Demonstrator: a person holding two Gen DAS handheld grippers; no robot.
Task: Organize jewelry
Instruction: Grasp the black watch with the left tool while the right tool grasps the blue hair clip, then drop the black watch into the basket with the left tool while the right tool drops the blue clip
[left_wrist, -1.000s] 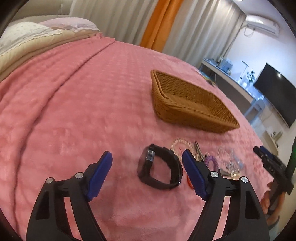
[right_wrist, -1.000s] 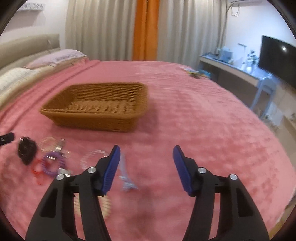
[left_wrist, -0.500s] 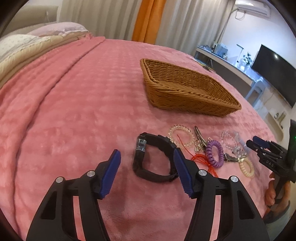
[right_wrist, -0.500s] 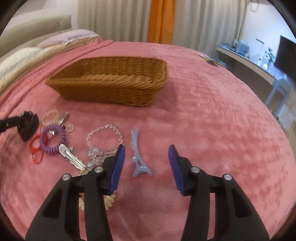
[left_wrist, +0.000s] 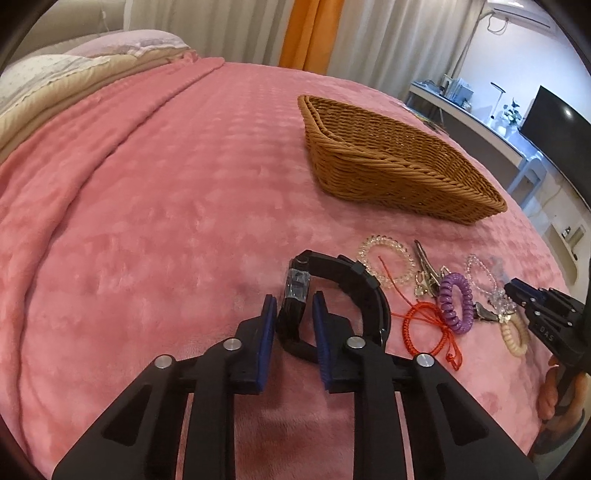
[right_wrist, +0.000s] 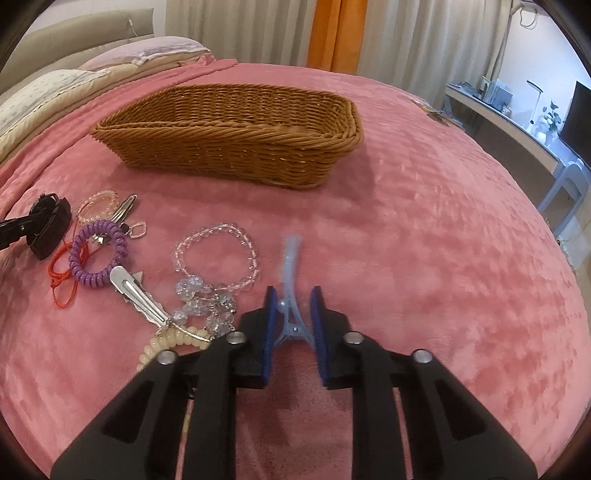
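My left gripper (left_wrist: 294, 304) is shut on the near side of a black watch (left_wrist: 343, 291) lying on the pink blanket. My right gripper (right_wrist: 293, 301) is shut on the wide end of a pale blue hair clip (right_wrist: 290, 280); it also shows in the left wrist view (left_wrist: 517, 290). A brown wicker basket (right_wrist: 236, 129) stands beyond the jewelry, also in the left wrist view (left_wrist: 391, 162). Between the grippers lie a purple coil band (right_wrist: 98, 254), a red cord (left_wrist: 428, 325), a clear bead bracelet (right_wrist: 218, 258), a silver hair clip (right_wrist: 138, 299) and a cream coil band (right_wrist: 166, 345).
The pink blanket (left_wrist: 147, 192) covers the bed. Pillows (right_wrist: 55, 92) lie at the far left. A desk with a monitor (left_wrist: 550, 114) stands past the bed's right edge. A peach bead bracelet (left_wrist: 386, 258) and a metal clip (left_wrist: 421, 258) lie near the watch.
Both grippers moved forward and down and closed. The left one closed on the watch, the right one on the blue hair clip.
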